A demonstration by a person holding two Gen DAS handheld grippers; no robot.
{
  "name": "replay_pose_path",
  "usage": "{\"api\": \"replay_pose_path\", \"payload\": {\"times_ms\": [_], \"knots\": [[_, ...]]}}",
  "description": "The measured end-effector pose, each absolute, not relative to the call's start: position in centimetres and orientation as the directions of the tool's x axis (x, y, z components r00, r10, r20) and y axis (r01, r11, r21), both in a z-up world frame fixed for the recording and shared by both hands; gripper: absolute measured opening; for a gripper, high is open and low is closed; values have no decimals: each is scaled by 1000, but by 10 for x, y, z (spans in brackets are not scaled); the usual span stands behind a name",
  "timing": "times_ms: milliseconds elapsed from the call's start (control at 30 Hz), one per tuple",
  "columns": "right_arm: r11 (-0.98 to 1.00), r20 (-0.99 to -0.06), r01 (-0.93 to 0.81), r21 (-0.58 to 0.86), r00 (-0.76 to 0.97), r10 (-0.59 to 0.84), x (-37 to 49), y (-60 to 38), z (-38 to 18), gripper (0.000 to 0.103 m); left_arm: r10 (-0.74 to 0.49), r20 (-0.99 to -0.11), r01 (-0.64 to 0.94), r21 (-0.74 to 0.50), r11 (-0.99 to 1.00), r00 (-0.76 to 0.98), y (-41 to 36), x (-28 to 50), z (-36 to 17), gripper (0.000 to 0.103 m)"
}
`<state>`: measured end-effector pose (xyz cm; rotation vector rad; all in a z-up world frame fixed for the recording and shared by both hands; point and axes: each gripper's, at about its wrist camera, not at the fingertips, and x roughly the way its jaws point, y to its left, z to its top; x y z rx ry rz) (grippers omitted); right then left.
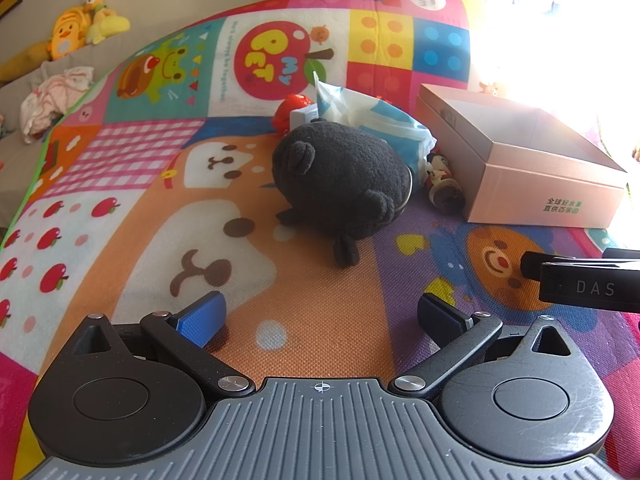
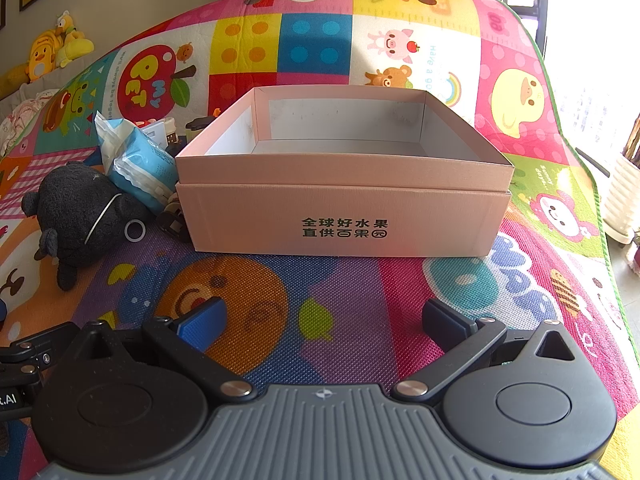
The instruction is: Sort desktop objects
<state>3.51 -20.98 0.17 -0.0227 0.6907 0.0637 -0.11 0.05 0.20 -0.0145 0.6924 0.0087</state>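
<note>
Left wrist view: left claw (image 1: pixel 320 314) gaped wide, empty, near black plush (image 1: pixel 340 184). Right claw (image 2: pixel 322 318) likewise released, facing pink box (image 2: pixel 344 208).

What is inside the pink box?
The pink box looks empty: the right view shows bare grey-white inner walls and the far strip of floor. Its front wall hides the near floor, so something low lying there could go unseen.
</note>
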Motion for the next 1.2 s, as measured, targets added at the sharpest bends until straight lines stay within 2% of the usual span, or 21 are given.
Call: {"api": "replay_pose_path", "payload": {"times_ms": [1067, 1200], "knots": [[998, -638, -69, -1, 768, 52, 35, -209, 0, 103, 16, -641, -20, 0, 1000, 768, -3, -2, 0, 103], [995, -677, -104, -6, 733, 72, 39, -209, 3, 103, 18, -642, -20, 3, 1000, 767, -3, -2, 0, 103]]}}
